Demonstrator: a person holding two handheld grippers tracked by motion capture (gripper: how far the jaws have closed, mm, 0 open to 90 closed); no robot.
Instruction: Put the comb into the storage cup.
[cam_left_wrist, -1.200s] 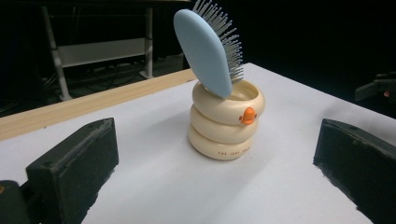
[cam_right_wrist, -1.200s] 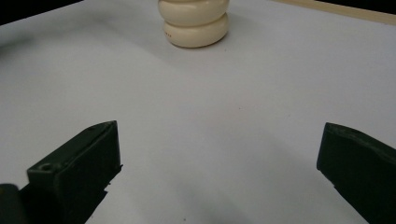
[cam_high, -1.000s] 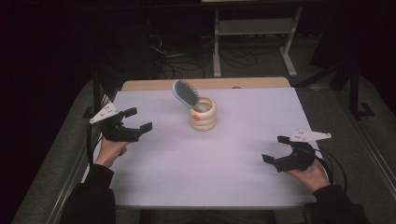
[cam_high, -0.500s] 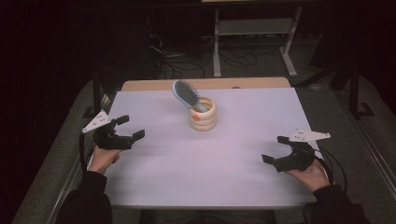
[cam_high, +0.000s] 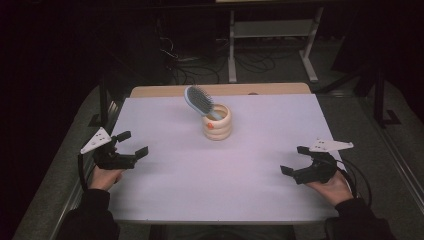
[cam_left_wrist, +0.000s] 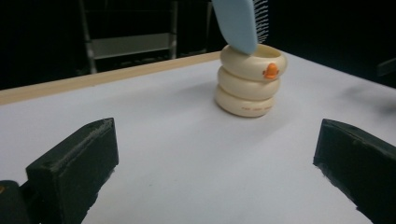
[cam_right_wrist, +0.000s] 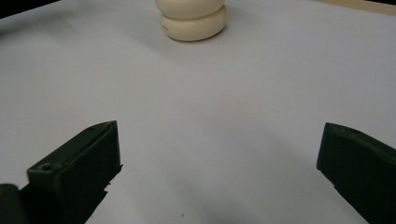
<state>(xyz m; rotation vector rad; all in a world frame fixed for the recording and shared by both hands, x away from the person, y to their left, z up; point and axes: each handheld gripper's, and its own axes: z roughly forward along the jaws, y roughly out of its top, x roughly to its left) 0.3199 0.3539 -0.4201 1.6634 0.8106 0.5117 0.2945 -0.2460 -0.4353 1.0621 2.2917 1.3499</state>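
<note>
My left claw sits with its jaws wide apart and empty, low over the white worktop at its left edge; my right claw is likewise spread and empty at the right edge. Ahead of both, well apart from each, stands the cream ringed ceramic cup with an orange duck mark, forward-right of the left claw and forward-left of the right. The light blue plastic hairbrush stands handle-down in it, head tilted toward the left claw's side.
</note>
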